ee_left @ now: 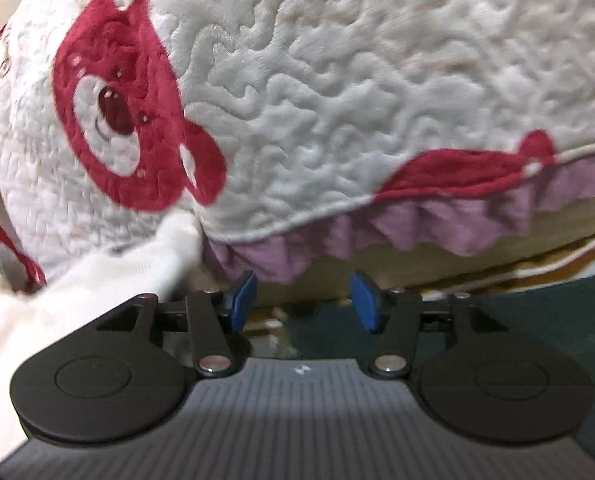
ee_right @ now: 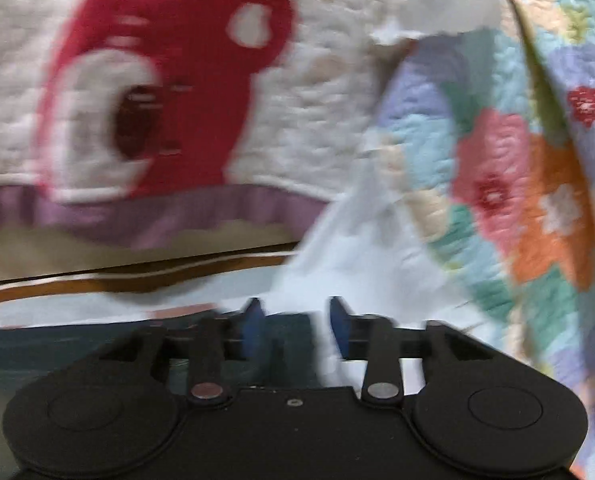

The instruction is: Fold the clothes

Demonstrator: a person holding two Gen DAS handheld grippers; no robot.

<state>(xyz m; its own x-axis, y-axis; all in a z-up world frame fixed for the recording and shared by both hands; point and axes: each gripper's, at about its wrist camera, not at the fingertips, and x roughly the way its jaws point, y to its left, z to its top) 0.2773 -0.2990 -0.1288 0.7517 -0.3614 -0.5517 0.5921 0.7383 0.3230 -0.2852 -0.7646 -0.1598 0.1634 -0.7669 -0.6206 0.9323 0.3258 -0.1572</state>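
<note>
A white garment (ee_left: 109, 276) lies bunched at the lower left of the left wrist view, against the bed's edge. My left gripper (ee_left: 304, 300) stands open just right of it, with nothing between its blue pads (ee_left: 243, 300). In the blurred right wrist view, pale white cloth (ee_right: 337, 256) hangs down from the bed towards my right gripper (ee_right: 296, 320). Its lower edge runs beside the right blue pad (ee_right: 339, 320). The jaws there stand apart and do not press on the cloth.
A white quilted bedspread (ee_left: 377, 80) with red bear prints (ee_right: 169, 80) and a purple ruffle (ee_left: 417, 224) covers the bed. A floral patchwork quilt (ee_right: 517, 180) hangs at the right. Below are the tan mattress side (ee_left: 417, 264) and dark teal floor (ee_left: 557, 312).
</note>
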